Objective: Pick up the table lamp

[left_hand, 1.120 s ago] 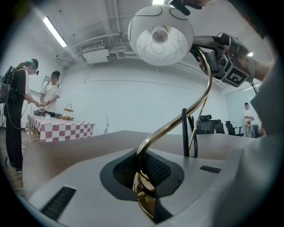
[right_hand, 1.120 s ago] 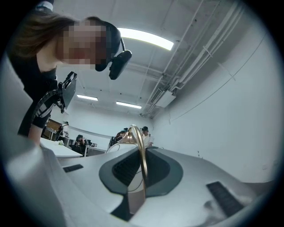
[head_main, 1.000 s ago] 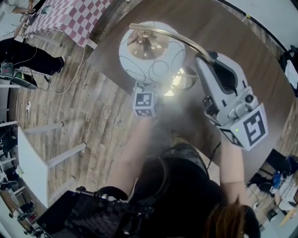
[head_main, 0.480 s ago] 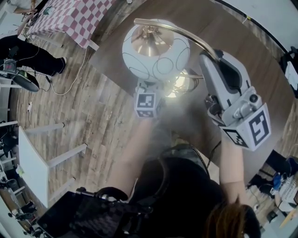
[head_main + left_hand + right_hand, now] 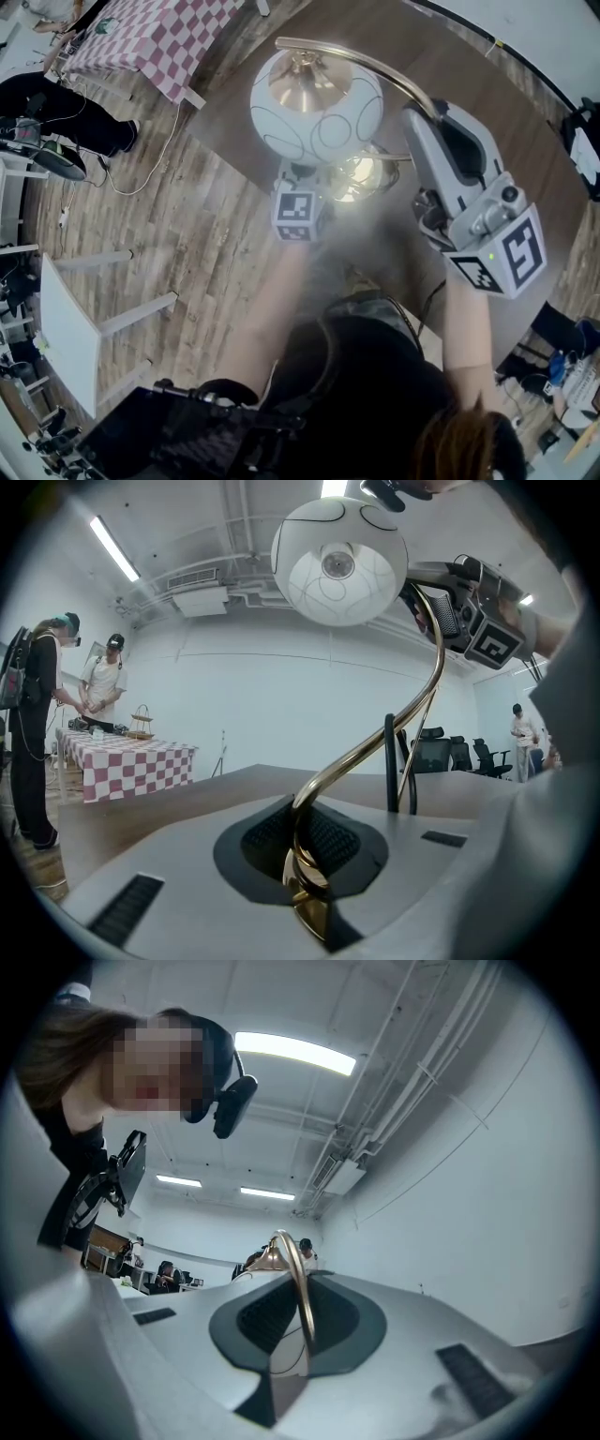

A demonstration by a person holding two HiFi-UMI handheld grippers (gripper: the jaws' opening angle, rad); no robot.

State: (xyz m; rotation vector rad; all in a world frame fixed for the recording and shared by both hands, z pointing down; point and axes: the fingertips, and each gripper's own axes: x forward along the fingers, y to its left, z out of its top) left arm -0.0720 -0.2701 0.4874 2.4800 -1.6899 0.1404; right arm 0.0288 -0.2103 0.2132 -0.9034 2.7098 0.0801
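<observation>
Compared with a second earlier in the head view, the table lamp's white globe shade [image 5: 317,103] has shifted slightly up and to the right in the frame. Both grippers have shifted with it. The checkered tablecloth [image 5: 141,37] and the white side table [image 5: 66,328] at the left keep their places on the wooden floor [image 5: 197,234].

Left gripper [image 5: 305,869]: its jaws have just been closing and are clenched on the lowest visible stretch of the lamp's gold stem [image 5: 375,747], which runs straight between the dark pads. In the head view only its marker cube [image 5: 299,217] shows, just below the shade. From this grip the stem rises, bends to the right and arches back over to the globe, which hangs above the jaws in the left gripper view. A thin black cable [image 5: 390,761] stands just beside the stem.

Centre: the lamp is over the near edge of the round brown table [image 5: 487,141]. Its shiny gold base [image 5: 356,173] shows beneath the shade. Whether the base touches the tabletop cannot be told.

Right gripper [image 5: 302,1330]: its jaws grasp the upper arch of the same stem, with the thin gold tube pinched between the pads. In the head view this grip sits to the right of the shade, well apart from the left gripper's hold.
</observation>
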